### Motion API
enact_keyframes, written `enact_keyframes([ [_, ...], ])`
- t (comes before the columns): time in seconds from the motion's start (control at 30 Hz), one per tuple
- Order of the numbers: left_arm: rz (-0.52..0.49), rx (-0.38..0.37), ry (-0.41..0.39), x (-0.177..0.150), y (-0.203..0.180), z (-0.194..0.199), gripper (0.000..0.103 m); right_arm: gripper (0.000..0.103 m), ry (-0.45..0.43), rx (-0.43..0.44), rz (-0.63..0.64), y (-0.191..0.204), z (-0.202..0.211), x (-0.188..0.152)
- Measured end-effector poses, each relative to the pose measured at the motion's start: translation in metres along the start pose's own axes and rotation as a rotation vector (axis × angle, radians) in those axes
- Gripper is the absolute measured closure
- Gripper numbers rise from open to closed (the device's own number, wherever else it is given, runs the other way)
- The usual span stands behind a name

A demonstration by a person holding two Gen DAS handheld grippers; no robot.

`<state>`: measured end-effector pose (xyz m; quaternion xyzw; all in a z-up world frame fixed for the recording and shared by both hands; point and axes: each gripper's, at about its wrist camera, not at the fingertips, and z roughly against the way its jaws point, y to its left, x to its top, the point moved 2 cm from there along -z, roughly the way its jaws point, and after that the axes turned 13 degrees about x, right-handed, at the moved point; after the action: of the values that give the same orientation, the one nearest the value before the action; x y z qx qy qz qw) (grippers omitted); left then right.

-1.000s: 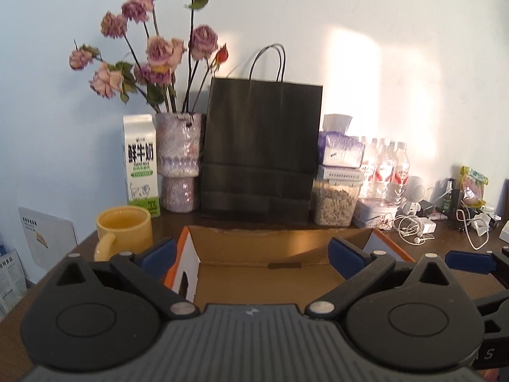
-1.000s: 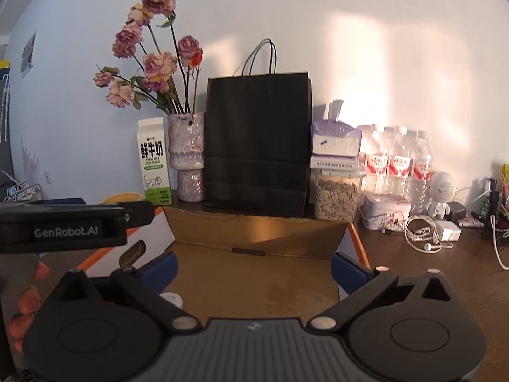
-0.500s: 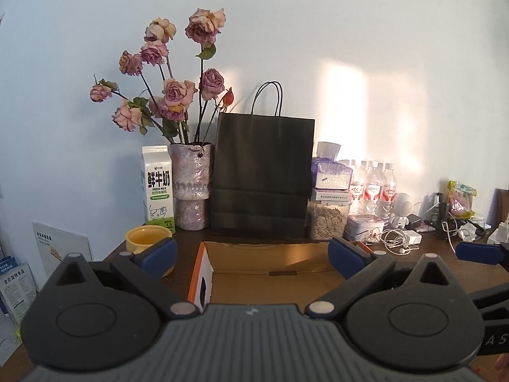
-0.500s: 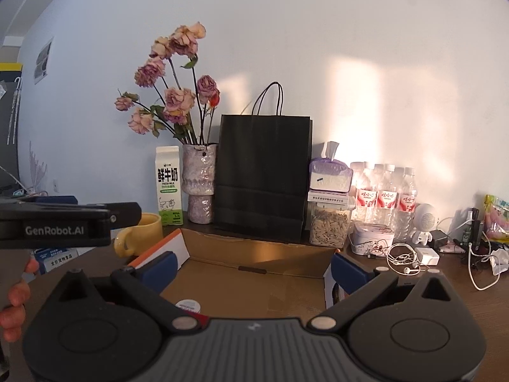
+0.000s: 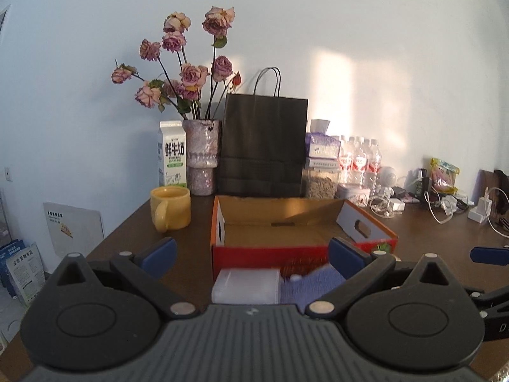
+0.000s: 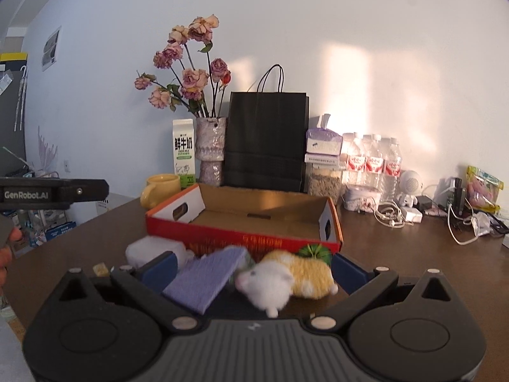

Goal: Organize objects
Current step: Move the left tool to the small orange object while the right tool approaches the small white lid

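An open cardboard box (image 5: 273, 251) with a red front wall stands mid-table, also in the right wrist view (image 6: 222, 238). In front of it lie a white translucent case (image 5: 246, 286), a folded purple cloth (image 6: 206, 278) and a white-and-yellow plush hamster (image 6: 286, 277). My left gripper (image 5: 251, 253) is open, with the case and the cloth (image 5: 313, 286) low between its fingers, apart from them. Open as well, my right gripper (image 6: 254, 270) hovers over the cloth and the hamster and holds nothing. The case (image 6: 152, 251) sits at its left.
A yellow mug (image 5: 171, 208), milk carton (image 5: 171, 156), vase of dried roses (image 5: 202, 159), black paper bag (image 5: 264, 146), jar, tissue pack and water bottles (image 6: 372, 162) line the back wall. Cables and chargers (image 6: 461, 219) clutter the right. A person's hand (image 6: 6, 248) holds the left gripper.
Both grippers have drawn back from over the box toward the near side. The case, cloth and hamster in front of the box have come into view.
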<state>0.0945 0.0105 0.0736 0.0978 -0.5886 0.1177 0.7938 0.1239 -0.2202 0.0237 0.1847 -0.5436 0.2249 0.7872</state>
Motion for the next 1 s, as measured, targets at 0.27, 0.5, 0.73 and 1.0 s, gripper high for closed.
enact_keyframes([
  [0.27,-0.030,-0.032,0.105,-0.054,-0.004,0.029,0.000,0.000,0.055,-0.020,-0.035,0.008,0.041,-0.045],
  [0.5,-0.090,-0.110,0.210,-0.097,-0.027,0.047,0.000,0.000,0.130,-0.034,-0.082,0.005,0.051,-0.082],
  [0.73,-0.152,-0.133,0.278,-0.114,-0.049,0.047,0.002,0.000,0.157,-0.046,-0.096,-0.008,0.049,-0.088],
  [1.0,-0.224,-0.166,0.309,-0.125,-0.077,0.053,0.008,0.000,0.166,-0.045,-0.077,-0.025,0.045,-0.082],
])
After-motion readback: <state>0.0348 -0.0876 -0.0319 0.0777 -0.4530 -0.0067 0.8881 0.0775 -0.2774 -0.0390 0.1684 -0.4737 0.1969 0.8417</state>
